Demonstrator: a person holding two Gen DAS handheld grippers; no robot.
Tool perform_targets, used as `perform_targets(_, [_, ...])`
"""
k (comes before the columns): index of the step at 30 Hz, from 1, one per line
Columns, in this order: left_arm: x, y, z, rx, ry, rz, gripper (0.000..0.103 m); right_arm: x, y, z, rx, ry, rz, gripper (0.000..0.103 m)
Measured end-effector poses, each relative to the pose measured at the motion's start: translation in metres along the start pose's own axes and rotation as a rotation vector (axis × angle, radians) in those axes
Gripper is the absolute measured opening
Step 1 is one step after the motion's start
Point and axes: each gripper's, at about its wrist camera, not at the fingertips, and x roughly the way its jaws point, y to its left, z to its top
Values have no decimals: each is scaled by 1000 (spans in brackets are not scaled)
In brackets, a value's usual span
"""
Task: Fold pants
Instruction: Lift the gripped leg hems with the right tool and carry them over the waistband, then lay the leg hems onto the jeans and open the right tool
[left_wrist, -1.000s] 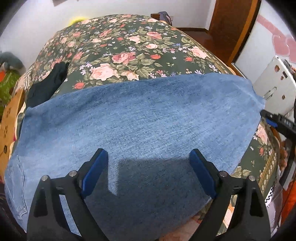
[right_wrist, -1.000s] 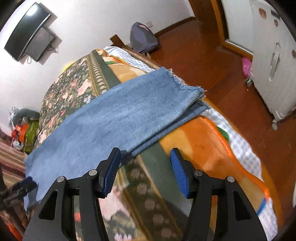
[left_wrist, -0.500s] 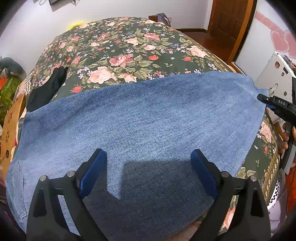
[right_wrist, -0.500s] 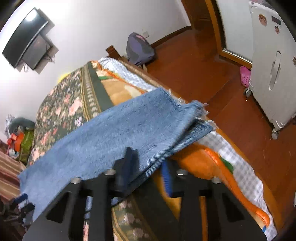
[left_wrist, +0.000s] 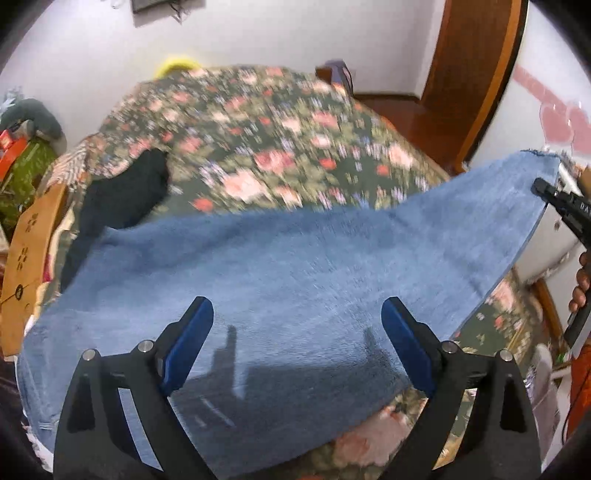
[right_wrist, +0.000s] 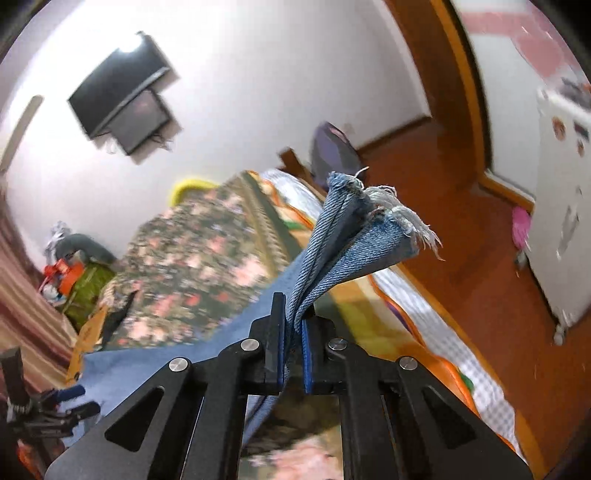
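Note:
Blue jeans (left_wrist: 295, 273) lie across the floral bed (left_wrist: 258, 122) in the left wrist view. My left gripper (left_wrist: 297, 343) is open and empty, hovering over the near middle of the jeans. My right gripper (right_wrist: 293, 339) is shut on the frayed leg ends of the jeans (right_wrist: 354, 240) and holds them lifted off the bed. The right gripper also shows at the right edge of the left wrist view (left_wrist: 554, 199), raising that end of the jeans. The left gripper shows at the lower left of the right wrist view (right_wrist: 51, 406).
A black garment (left_wrist: 125, 192) lies on the bed's left side by a wooden headboard (left_wrist: 26, 251). A white cabinet (right_wrist: 561, 206) stands right of the bed on the wood floor (right_wrist: 461, 229). A TV (right_wrist: 122, 107) hangs on the wall. A backpack (right_wrist: 332, 147) sits beyond the bed.
My right gripper closed on the jeans' leg ends and lifted them up off the bed. My left gripper stayed open over the jeans.

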Motion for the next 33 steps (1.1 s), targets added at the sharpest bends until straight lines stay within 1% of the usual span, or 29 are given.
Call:
perform_targets(3, [-30, 17, 5, -32, -66, 6, 94, -7, 33, 9, -54, -28, 54, 6])
perform_targets(7, [-69, 44, 4, -65, -150, 33, 94, -9, 75, 11, -121, -36, 120, 6])
perform_targets(9, [-84, 58, 0, -84, -178, 37, 94, -7, 100, 8, -164, -26, 156, 6])
perform_targets(12, [-103, 79, -7, -114, -211, 45, 94, 2, 128, -1, -220, -5, 194, 6])
perform_targets(14, [-111, 95, -14, -137, -221, 53, 94, 11, 150, -10, -264, 25, 227, 6])
perform_targets(19, [-120, 122, -32, -177, -227, 93, 94, 45, 191, -45, -373, 136, 285, 6])
perform_targets(21, [-119, 131, -41, -193, -221, 101, 94, 65, 208, -70, -417, 212, 313, 6])
perform_targets(24, [-113, 143, -50, -225, -191, 95, 94, 87, 228, -103, -488, 317, 340, 6])
perform_targets(27, [-106, 150, -57, -248, -167, 92, 94, 102, 240, -140, -607, 427, 344, 7])
perform_targets(30, [-100, 151, -61, -253, -154, 85, 94, 104, 239, -158, -700, 489, 312, 12])
perform_targets(31, [-97, 150, -61, -255, -147, 75, 94, 105, 238, -159, -706, 509, 309, 13])
perform_targets(33, [-90, 148, -57, -255, -136, 63, 94, 103, 234, -154, -681, 552, 339, 23])
